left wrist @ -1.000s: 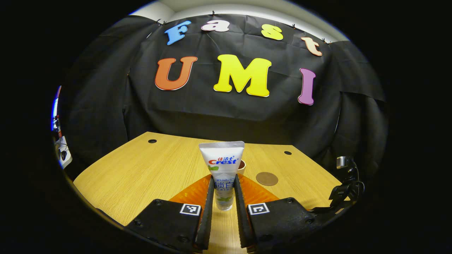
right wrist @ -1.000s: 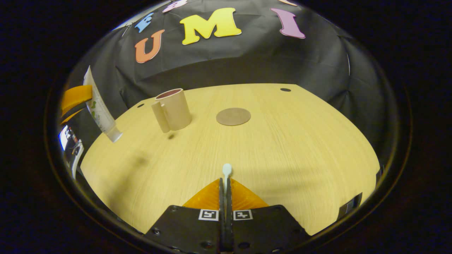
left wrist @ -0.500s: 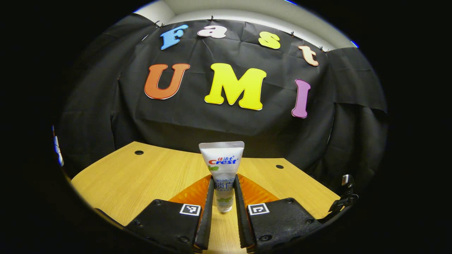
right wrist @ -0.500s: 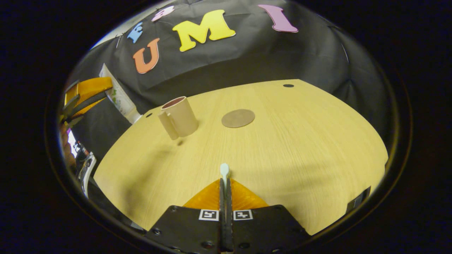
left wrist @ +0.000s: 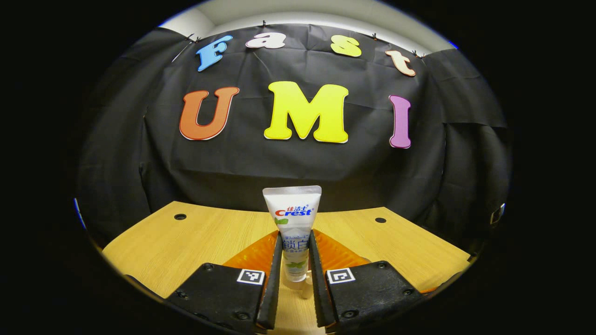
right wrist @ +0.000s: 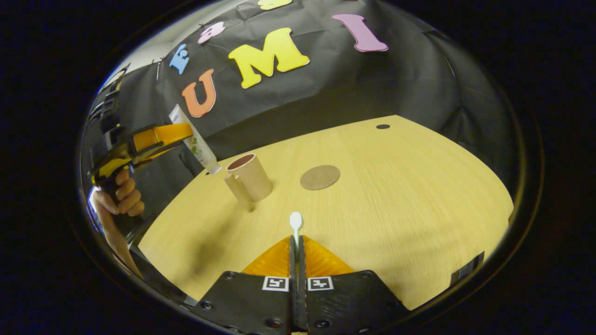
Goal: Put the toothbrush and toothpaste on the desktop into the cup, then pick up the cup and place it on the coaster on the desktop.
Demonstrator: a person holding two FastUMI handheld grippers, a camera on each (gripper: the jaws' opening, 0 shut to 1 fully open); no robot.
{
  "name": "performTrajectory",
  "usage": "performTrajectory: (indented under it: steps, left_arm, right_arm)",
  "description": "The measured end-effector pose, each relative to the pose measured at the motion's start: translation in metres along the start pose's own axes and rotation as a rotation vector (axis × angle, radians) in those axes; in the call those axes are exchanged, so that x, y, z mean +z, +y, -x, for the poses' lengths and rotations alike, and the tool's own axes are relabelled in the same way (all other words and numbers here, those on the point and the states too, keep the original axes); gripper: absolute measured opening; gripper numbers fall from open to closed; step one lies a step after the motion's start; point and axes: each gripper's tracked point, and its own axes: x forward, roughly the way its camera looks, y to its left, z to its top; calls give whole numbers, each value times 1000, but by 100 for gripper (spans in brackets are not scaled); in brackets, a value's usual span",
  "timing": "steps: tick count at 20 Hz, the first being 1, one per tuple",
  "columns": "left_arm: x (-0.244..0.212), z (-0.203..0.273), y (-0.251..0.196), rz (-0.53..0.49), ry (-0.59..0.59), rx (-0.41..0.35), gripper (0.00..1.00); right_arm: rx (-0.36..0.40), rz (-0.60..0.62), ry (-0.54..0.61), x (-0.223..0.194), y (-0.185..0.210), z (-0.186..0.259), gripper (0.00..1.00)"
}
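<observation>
1. The light wooden desktop point(right wrist: 372, 209) is taken as the landmark; a dark round hole is seen near its far edge in the right gripper view, and two such holes in the left gripper view.
2. A beige cylindrical cup with a side handle and a dark red inside point(right wrist: 249, 179) is seen standing upright on the desktop, towards its left side in the right gripper view.
3. A flat, round brown coaster point(right wrist: 320, 177) is seen lying on the desktop to the right of the cup, apart from it.
4. A white plastic toothpaste tube with a crimped flat end point(left wrist: 293, 223) is clamped between the two fingers of the left gripper point(left wrist: 294, 260); both fingers are pressed against its sides, and the crimped end is pointed up.
5. In the right gripper view the same tube point(right wrist: 193, 139) is seen held tilted in the air above the desktop, with its capped end lowest, just above and to the left of the cup's rim and not inside it.
6. The left gripper point(right wrist: 181, 135) is seen there held by a person's hand point(right wrist: 118, 197) off the left edge of the desktop.
7. The right gripper point(right wrist: 296, 253) is closed on a slim white toothbrush point(right wrist: 295, 223), whose rounded end is seen projecting past the fingertips, above the near part of the desktop.
</observation>
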Motion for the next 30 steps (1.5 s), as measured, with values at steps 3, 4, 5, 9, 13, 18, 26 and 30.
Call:
performTrajectory:
  steps: [3,4,5,9,13,18,26,30]
  left_arm:
    - [4,-24,-1,-33,-14,-9,34]
    - [1,-34,2,-52,-4,2,34]
    - [-2,-42,3,-67,6,13,34]
    - [-14,-64,1,-54,29,9,34]
    - [-20,-75,-1,-67,43,7,35]
    - [-11,-76,2,-92,17,28,43]
    - [0,-59,8,-76,-8,57,95]
    - [7,-37,22,-46,-44,84,97]
  right_arm:
    - [16,15,-29,9,5,11,0]
    - [19,22,-43,12,6,15,0]
    - [18,33,-59,15,7,19,0]
    - [12,57,-87,19,8,28,0]
    - [8,47,-88,20,5,29,0]
    - [16,56,-85,20,7,27,0]
    - [36,68,-86,19,13,28,0]
    - [68,108,-113,31,24,29,0]
